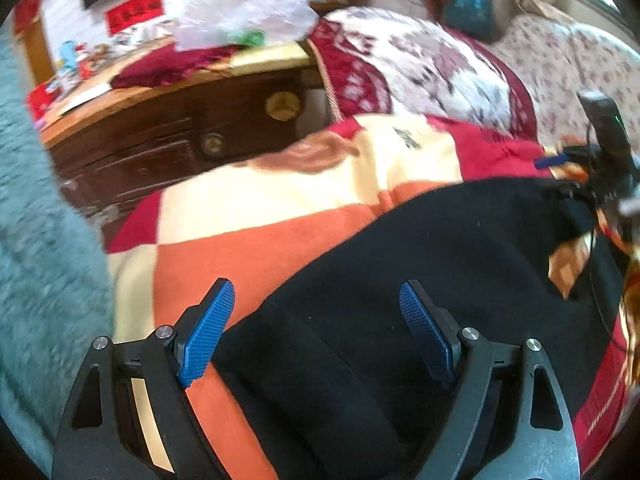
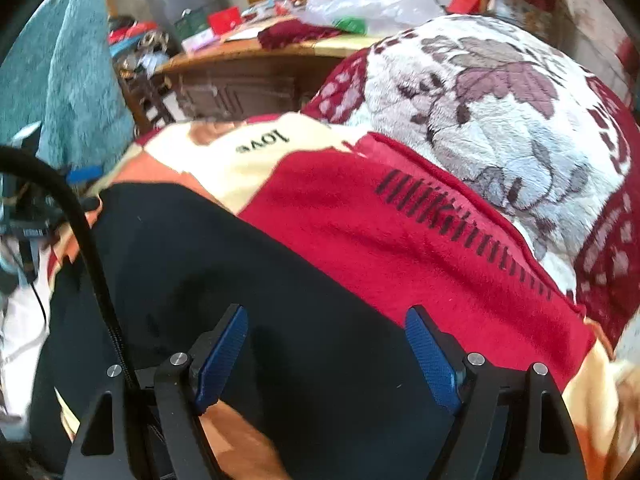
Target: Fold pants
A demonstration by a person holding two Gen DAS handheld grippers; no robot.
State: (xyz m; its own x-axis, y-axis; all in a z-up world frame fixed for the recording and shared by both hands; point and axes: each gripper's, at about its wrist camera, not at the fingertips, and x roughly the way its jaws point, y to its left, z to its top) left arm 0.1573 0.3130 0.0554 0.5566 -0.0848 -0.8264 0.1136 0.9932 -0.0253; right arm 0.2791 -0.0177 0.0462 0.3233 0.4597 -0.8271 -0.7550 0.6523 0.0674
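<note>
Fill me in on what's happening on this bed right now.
A person is working with two handheld grippers over black fabric pants spread on an orange, cream and red patchwork blanket. The left gripper and right gripper both hover over the dark cloth with jaws wide apart, gripping nothing. A wooden cabinet piled with clutter stands beside the bed.

Left claw (image 1: 316, 332): matte black linkage arms with triangular cut-outs, round silver screws at the pivots, and blue pads (image 1: 208, 336) with a fine cross-hatched grip. Right claw (image 2: 326, 360): same black frame, same silver screws, same textured blue pads (image 2: 432, 364). A black ribbed cable (image 2: 88, 240) curves alongside it.
</note>
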